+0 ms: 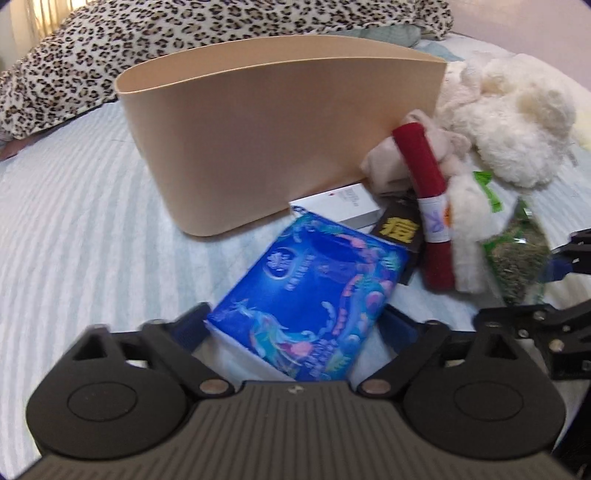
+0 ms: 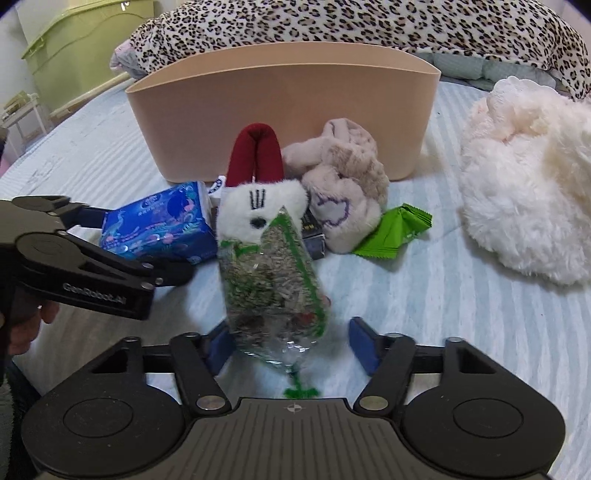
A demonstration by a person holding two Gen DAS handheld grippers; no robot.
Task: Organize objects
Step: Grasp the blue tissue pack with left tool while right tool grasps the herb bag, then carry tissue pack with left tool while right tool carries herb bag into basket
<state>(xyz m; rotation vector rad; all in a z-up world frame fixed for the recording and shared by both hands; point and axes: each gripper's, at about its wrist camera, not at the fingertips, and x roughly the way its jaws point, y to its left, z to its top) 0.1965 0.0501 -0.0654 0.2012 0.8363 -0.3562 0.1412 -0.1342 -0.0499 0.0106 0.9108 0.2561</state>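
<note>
On a bed [image 2: 424,295] covered with a pale blue-and-white striped sheet stands a tall beige oval plastic bin [image 2: 288,107], with a clutter of things lying just in front of it. The left hand-held gripper [image 1: 295,328] has its blue-padded fingers on either side of a blue soft tissue pack printed with peacocks [image 1: 314,295], the pads touching its two sides, pinching it; the pack lies near the front wall of the bin, tilted toward it. The right hand-held gripper [image 2: 291,343] is spread wide, its blue pads apart on both sides of a clear plastic bag with green edges filled with dried greenish flakes [image 2: 273,280]; neither pad visibly touches the bag. Behind that bag lies a white plush toy with long dark red ears [image 2: 258,184], the ears pointing toward the bin, and beside it a beige plush toy [image 2: 343,184] that rests against the bin's wall. A small bright green foil sachet [image 2: 395,232] lies just beside the beige toy. A white rectangular carton [image 1: 340,206] sits between the tissue pack and the bin. Well to the right is a large fluffy cream plush [image 2: 528,177]. A leopard-print blanket [image 2: 369,22] is heaped behind the bin.
</note>
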